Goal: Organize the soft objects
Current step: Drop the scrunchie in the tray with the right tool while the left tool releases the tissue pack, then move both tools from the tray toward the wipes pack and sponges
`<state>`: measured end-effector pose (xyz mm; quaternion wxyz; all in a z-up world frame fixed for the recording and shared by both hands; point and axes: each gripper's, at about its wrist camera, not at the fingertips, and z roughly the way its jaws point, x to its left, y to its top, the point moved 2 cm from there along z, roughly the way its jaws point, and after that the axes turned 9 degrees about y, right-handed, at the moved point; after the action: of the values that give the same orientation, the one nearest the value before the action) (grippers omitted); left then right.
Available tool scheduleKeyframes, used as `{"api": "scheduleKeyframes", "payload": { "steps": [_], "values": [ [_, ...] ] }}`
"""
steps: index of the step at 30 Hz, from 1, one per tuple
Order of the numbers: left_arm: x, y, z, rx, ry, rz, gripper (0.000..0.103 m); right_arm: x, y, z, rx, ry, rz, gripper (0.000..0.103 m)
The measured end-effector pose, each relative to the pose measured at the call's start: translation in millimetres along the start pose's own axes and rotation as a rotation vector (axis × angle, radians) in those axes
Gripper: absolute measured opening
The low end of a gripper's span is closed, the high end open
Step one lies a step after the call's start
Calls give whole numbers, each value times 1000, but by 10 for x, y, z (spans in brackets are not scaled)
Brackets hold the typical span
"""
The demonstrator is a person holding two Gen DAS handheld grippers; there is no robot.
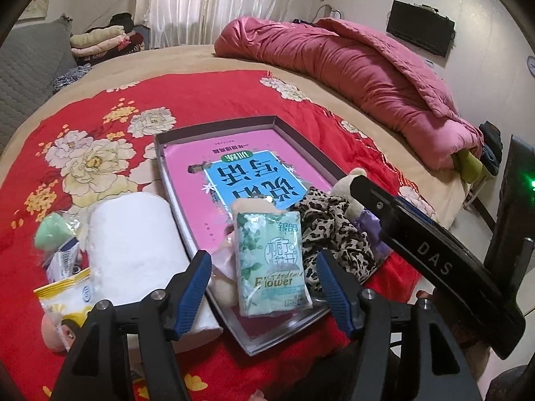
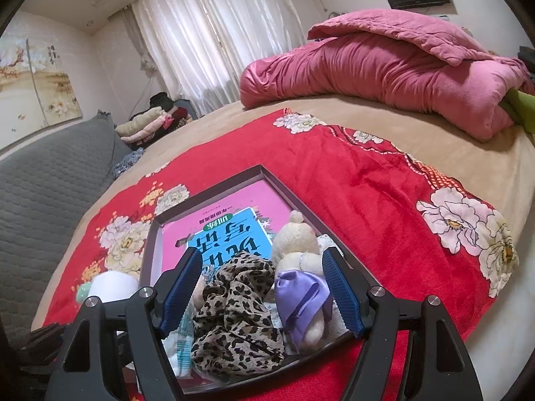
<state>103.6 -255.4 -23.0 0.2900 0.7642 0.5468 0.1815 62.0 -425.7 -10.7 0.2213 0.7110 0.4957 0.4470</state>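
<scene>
Now both claws gape empty, left gripper (image 1: 264, 284) over the tissue pack (image 1: 272, 264), right gripper (image 2: 260, 287) over the leopard cloth (image 2: 234, 314) in the tray (image 1: 164, 153).

The green tissue pack (image 1: 272, 260) reads "Flower" with "Gardenia" in script above it, the black arm of the other gripper (image 1: 434, 260) bears "DAS", and the pink booklet (image 1: 240, 173) carries large upside-down Chinese characters.

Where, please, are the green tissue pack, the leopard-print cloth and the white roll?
green tissue pack (image 1: 272, 260), left wrist view, printed front.
leopard-print cloth (image 2: 234, 314), right wrist view, bunched middle.
white roll (image 1: 133, 244), left wrist view, curved side.
</scene>
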Motion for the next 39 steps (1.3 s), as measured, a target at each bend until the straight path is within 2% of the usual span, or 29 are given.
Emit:
{"api": "scheduleKeyframes", "payload": {
  "steps": [11, 19, 28, 39],
  "values": [
    [111, -31, -217, -24, 24, -24, 65, 3, -18, -120, -2, -20, 10, 76],
    [217, -92, -363, -28, 27, -35, 65, 140, -51, -226, 7, -35, -30, 76],
    [380, -157, -571, -44, 46, -51, 65, 447, -89, -315, 20, 10, -85, 76],
    [732, -269, -804, -62, 62, -116, 65, 874, -150, -467, 32, 66, -165, 76]
  ]
}}
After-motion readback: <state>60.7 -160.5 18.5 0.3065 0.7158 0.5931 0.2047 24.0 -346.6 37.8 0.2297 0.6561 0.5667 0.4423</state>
